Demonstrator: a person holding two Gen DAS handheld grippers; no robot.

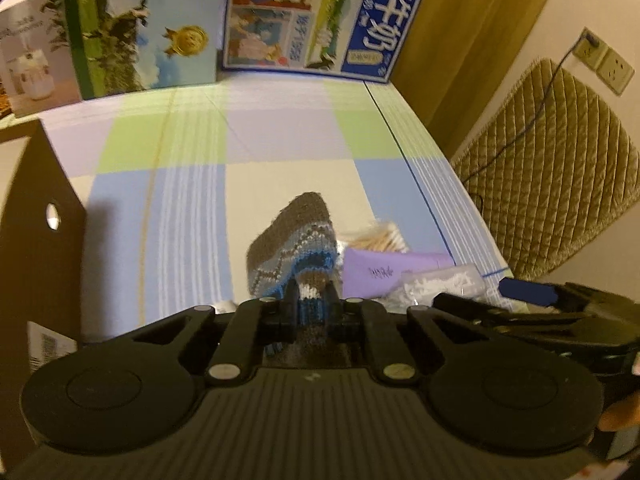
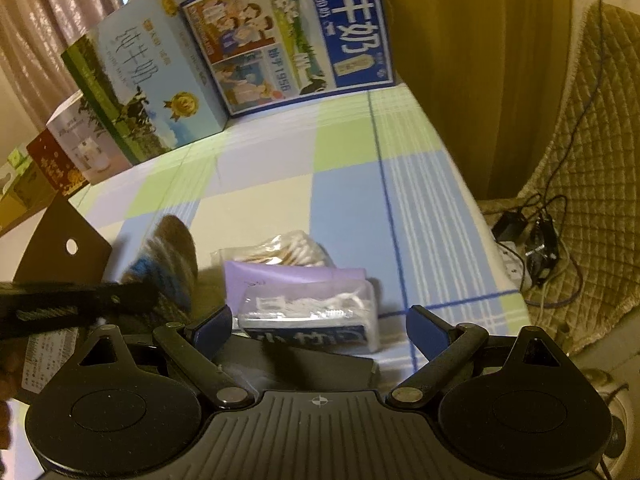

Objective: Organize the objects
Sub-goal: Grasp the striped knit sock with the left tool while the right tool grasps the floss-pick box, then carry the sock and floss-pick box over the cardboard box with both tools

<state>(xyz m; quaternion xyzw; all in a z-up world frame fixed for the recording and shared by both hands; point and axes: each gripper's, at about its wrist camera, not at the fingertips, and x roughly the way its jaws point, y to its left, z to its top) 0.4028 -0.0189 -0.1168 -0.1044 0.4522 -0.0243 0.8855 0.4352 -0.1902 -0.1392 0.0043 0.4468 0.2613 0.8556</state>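
A knitted sock [image 1: 296, 240] in brown, grey and blue sticks up from my left gripper [image 1: 311, 292], which is shut on its lower end. In the right wrist view the same sock [image 2: 172, 256] is blurred at the left, lifted off the checked tablecloth [image 2: 352, 184]. My right gripper [image 2: 320, 328] is open, its blue pads either side of a clear pack of floss picks [image 2: 316, 312] without touching it. Behind that pack lie a purple packet [image 2: 288, 276] and a bag of cotton swabs [image 2: 288, 250].
Two milk cartons boxes [image 2: 280, 40] [image 2: 152, 92] and a white box [image 2: 80, 140] stand along the table's back. A brown cardboard flap [image 2: 60, 248] with a hole rises at the left. Past the table's right edge are a quilted chair cushion [image 2: 592, 160] and cables with a power strip [image 2: 528, 240].
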